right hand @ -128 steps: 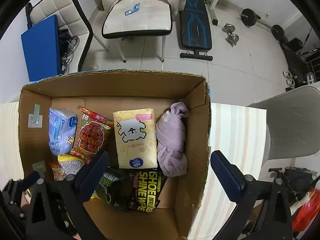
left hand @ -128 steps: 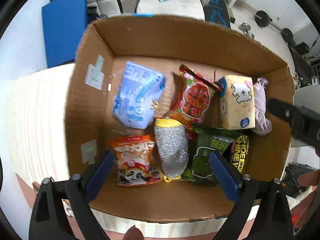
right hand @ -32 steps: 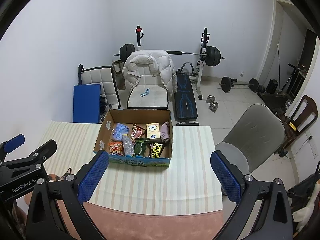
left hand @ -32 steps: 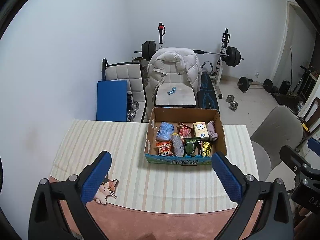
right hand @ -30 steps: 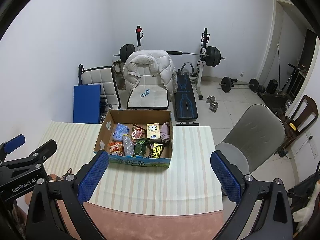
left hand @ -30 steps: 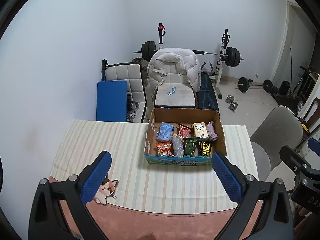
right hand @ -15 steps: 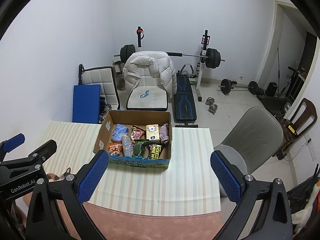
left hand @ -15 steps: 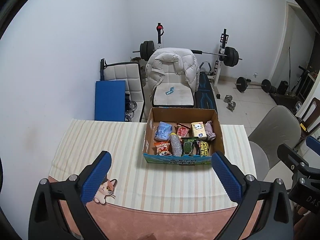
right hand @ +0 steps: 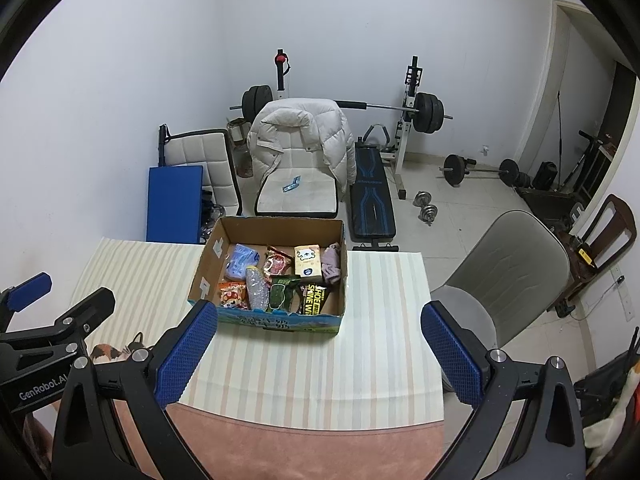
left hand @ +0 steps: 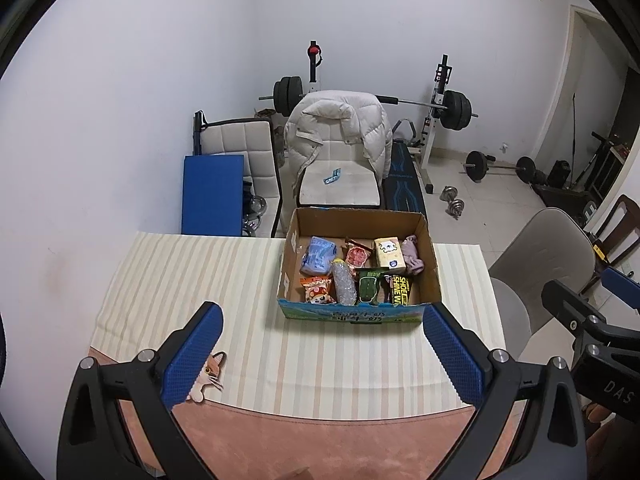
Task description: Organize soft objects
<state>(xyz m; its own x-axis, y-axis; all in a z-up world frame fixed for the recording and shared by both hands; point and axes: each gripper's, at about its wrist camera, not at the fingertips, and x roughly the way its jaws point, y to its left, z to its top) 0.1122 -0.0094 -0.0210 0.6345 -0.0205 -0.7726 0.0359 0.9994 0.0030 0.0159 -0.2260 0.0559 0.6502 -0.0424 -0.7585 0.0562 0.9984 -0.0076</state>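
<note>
Fingers of the left gripper [left hand: 322,354] and right gripper [right hand: 318,350] stand wide apart, empty, well back from the cardboard box [left hand: 354,316] on the striped tablecloth [left hand: 192,280]. Inside lie snack packets, a tissue pack [left hand: 389,255] and a pink cloth [left hand: 412,258]. Only the left view shows the cat print [left hand: 208,372] fully.

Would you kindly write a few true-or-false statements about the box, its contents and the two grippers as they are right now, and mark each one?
1. Both the left gripper and the right gripper are open and hold nothing. True.
2. The cardboard box sits on the striped tablecloth. True.
3. The lilac cloth lies on the tablecloth outside the box. False: it lies inside the box, at its far right corner.
4. The white jacket is packed in the box. False: it hangs over a chair behind the table.
5. The silver pouch is inside the box. True.
</note>
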